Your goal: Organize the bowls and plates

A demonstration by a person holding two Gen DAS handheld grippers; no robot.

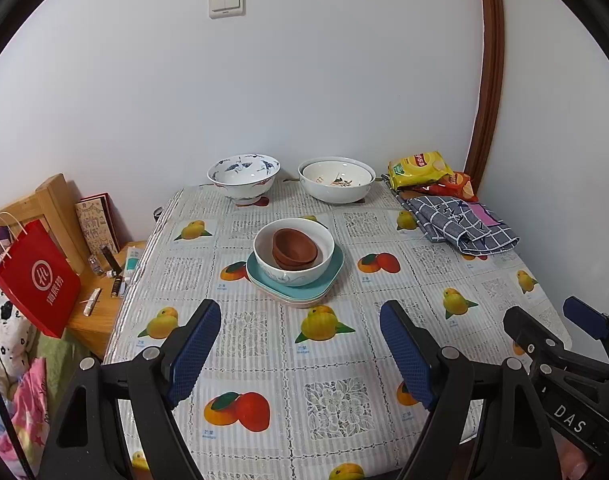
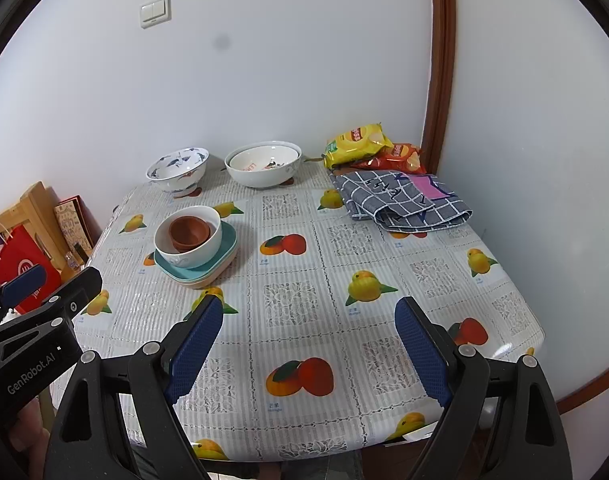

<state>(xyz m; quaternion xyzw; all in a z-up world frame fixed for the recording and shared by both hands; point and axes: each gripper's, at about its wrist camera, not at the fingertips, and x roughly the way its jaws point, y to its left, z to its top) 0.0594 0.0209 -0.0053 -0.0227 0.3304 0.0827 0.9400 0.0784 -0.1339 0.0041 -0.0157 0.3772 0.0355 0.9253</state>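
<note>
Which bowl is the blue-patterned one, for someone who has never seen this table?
Start at the table's far edge, along the white wall. Two bowls stand there: take the blue-patterned bowl, nearest the corner by the red bag. Unlike the plain white bowl beside it, it has painted blue figures and holds nothing.

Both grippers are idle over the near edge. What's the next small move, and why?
Probably ease the left hand-held gripper forward toward the central stack. Both hand-held grippers are open and empty, and that stack, brown bowls in a white bowl on teal plates, lies straight ahead of it. The blue-patterned bowl and nested white bowls sit farther back by the wall.
</note>
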